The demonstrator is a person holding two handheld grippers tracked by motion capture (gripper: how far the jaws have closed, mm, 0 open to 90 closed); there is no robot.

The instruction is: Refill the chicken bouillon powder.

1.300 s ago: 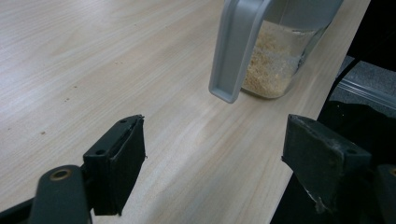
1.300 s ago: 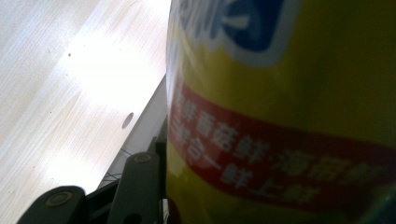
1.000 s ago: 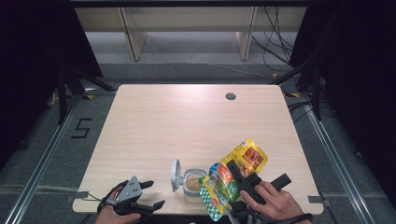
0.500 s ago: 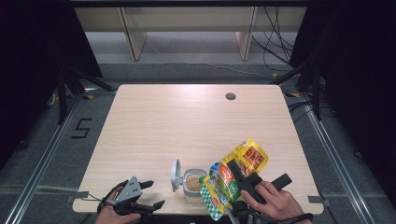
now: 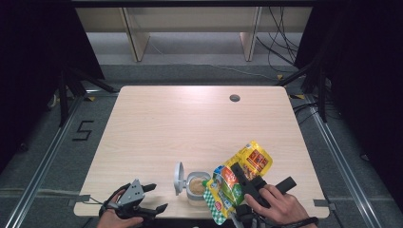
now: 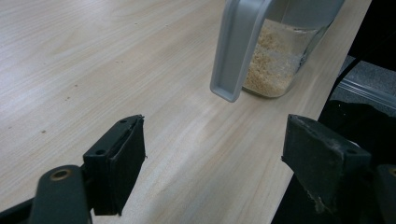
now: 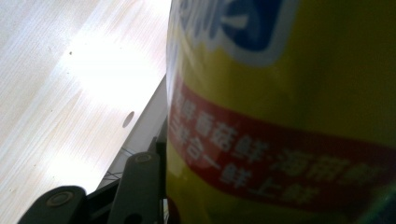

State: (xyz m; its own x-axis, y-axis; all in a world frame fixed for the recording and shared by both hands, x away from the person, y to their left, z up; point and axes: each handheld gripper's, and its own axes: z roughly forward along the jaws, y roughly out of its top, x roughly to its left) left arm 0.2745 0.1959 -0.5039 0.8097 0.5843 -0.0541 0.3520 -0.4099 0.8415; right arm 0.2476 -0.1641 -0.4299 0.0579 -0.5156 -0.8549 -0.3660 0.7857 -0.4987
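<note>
My high camera looks forward and down on the table (image 5: 157, 123); my left gripper camera, low and close, shares its jar (image 6: 280, 60); the right one seems pressed against the yellow pouch (image 7: 299, 93).

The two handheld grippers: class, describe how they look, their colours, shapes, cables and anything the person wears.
The left gripper is black with a grey three-cornered plate on top and a thin black cable trailing away. Its fingers are flat, blocky black pads with round bolts. The right gripper is black and boxy. A dark band circles the right wrist.
</note>
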